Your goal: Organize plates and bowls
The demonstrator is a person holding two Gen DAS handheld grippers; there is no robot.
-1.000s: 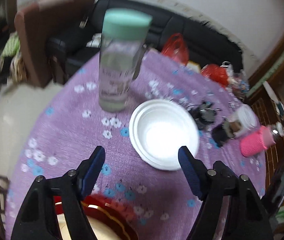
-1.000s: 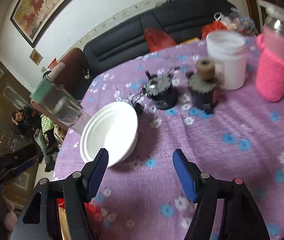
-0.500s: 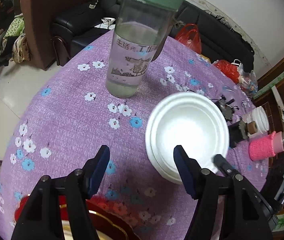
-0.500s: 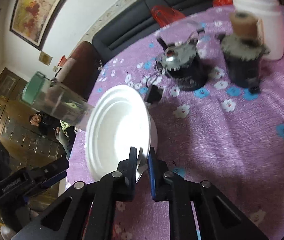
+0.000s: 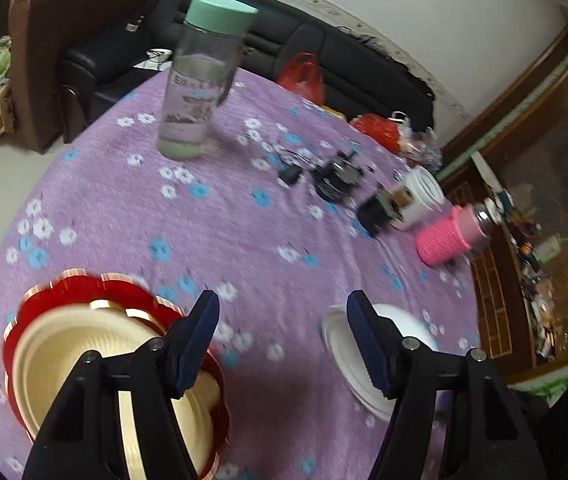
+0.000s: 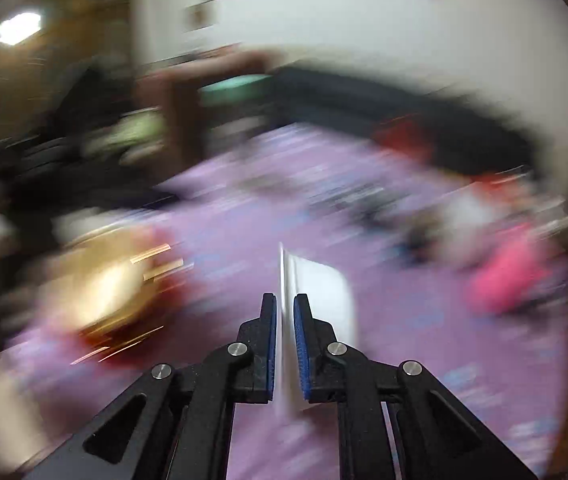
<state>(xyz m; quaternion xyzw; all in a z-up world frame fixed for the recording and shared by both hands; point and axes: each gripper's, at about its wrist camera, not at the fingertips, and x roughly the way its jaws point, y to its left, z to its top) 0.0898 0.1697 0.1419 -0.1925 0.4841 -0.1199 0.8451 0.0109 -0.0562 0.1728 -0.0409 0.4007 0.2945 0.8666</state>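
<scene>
Bench: I see a round bench [image 5: 243,232] under a purple cloth printed with small white and blue flowers; it fills most of the left wrist view.
Room: behind the bench stands a black sofa [image 5: 348,64] with a red plastic bag [image 5: 304,76] on it, a brown armchair [image 5: 51,40] to the left, a pale wall above, and dark wooden furniture [image 5: 524,184] on the right.
Clutter on bench: a clear bottle with a mint-green cap [image 5: 199,80] stands upright at the far side; a small black device [image 5: 338,178], a white tub [image 5: 420,196] and a pink knit-sleeved bottle [image 5: 450,236] sit along the right.
Red plate: a red plate with a gold scalloped rim [image 5: 83,292] lies near me on the left, and a cream bowl [image 5: 71,356] rests in it.
White bowls: stacked white bowls [image 6: 316,300] appear tipped on edge in the right wrist view, thin rim towards me, off the cloth; in the left wrist view they show low on the right.
Right hand-held gripper [image 6: 284,344]: its blue pads are clamped on the rim of the white bowls.
Left hand-held gripper [image 5: 281,340]: its fingers stand wide apart with nothing between them, over the cloth between the red plate and the white bowls.
Picture quality: the right wrist view is heavily smeared, so I cannot make out much beyond the bowls.
</scene>
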